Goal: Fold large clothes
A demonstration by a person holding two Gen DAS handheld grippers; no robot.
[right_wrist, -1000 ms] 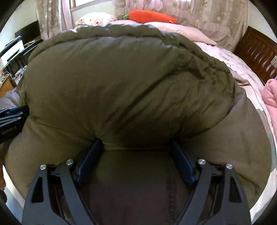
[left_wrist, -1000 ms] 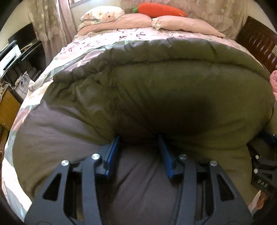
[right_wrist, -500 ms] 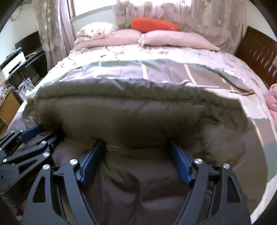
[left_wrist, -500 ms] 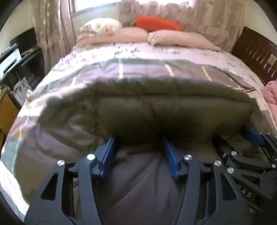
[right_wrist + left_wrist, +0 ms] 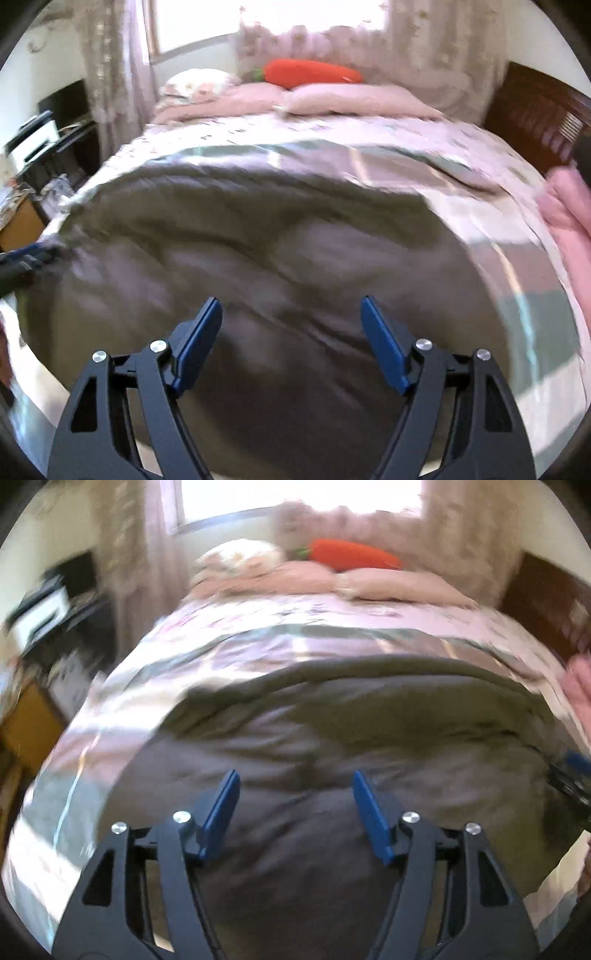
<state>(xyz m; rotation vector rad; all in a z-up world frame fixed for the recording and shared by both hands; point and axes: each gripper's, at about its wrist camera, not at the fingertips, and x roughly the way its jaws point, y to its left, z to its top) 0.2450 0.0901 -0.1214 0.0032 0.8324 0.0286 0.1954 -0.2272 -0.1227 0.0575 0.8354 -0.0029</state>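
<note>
Olive-and-grey padded coat (image 5: 351, 738) lies crosswise on the bed (image 5: 258, 642), at twelve o'clock of both empty, spread claws: left claw (image 5: 293, 812), right claw (image 5: 293, 339).

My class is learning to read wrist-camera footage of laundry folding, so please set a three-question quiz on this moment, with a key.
1. True or false: the left claw is clamped on the olive padded coat.
2. Multiple choice: the orange carrot plush lies (A) on the coat, (B) on the pink pillows at the far end of the bed, (C) on the floor.
3. Fill in: the right claw has its blue fingers spread ____ above the coat.

Key: 1 false, its fingers stand apart with nothing between them; 2 B; 3 open.
</note>
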